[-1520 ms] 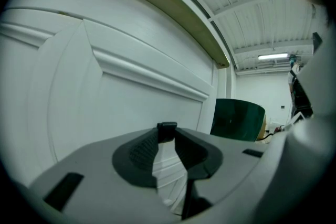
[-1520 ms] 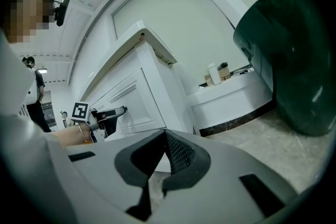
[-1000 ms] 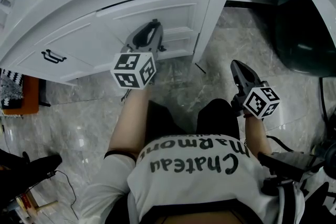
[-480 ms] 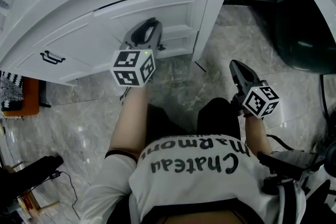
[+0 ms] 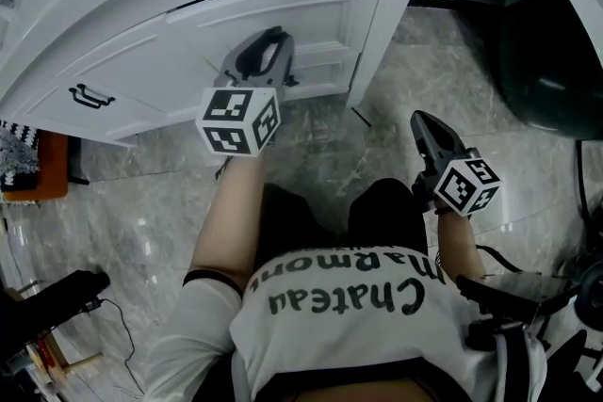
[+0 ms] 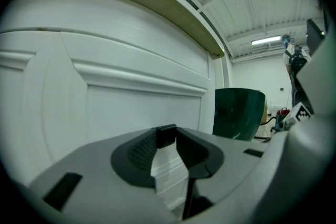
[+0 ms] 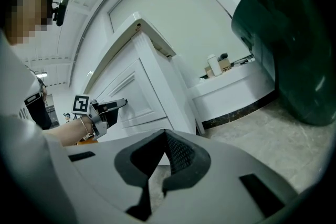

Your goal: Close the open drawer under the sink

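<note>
— What carries everything here?

— A glossy floor [image 5: 160, 202] of grey marbled tile. In the head view it fills the middle and runs off to both sides.

— What stands on it?

— A white cabinet [image 5: 283, 24] along the top and a dark green tub [image 5: 551, 61] at the upper right. An orange block [image 5: 42, 172] sits at the left edge. At the lower left, a thin black cable [image 5: 122, 334] trails near a pale wooden stick [image 5: 80, 362].
</note>
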Available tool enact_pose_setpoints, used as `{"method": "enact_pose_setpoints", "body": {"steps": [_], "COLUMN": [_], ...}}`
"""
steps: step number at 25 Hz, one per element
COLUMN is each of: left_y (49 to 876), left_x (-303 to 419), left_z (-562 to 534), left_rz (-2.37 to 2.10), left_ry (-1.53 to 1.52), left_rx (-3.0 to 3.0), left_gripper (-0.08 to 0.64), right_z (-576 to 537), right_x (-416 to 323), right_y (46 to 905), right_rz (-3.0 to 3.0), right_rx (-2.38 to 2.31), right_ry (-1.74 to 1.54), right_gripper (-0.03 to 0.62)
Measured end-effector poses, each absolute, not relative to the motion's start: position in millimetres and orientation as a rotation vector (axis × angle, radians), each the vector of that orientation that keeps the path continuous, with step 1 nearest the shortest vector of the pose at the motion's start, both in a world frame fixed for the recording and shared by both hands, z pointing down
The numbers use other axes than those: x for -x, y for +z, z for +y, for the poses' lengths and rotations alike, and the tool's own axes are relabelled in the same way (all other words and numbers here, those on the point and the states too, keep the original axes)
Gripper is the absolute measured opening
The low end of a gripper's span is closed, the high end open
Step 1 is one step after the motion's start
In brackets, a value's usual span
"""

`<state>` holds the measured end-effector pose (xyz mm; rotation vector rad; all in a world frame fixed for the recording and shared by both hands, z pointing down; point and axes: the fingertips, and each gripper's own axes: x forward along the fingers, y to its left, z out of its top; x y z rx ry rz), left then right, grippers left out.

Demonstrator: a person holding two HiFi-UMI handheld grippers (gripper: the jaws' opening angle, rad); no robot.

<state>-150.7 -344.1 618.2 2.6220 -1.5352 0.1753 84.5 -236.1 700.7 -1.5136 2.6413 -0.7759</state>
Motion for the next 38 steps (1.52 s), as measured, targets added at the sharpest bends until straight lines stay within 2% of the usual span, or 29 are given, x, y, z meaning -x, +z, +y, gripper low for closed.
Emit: {"method": "enact_pose_setpoints", "body": {"steps": [13, 23, 30, 38], "left_y": [619, 628, 626, 549], "left_x": [149, 147, 149, 134], "left_z": [-344, -344, -336, -297], "left_rz": [-1.534, -1.556, -1.551, -1.501], "left_ry": [0.267, 0.581, 0.824, 0.806], "left_rx": [-2.496, -2.301, -2.178, -2.26], "left_gripper": [0.117, 0.118, 0.117, 0.117], "right_z": [-201, -133, -113, -121], "right_x": [-55, -87, -129, -117], "right_y": [680, 570, 494, 424], "right_rz": [2.647, 2.592, 2.563, 2.585], "right_rx": [1.45, 1.527, 1.635, 1.568], "right_ry": [-1.114, -1.303, -1.295, -1.217], "right_gripper": [0.011, 0.011, 0.011, 0.011]}}
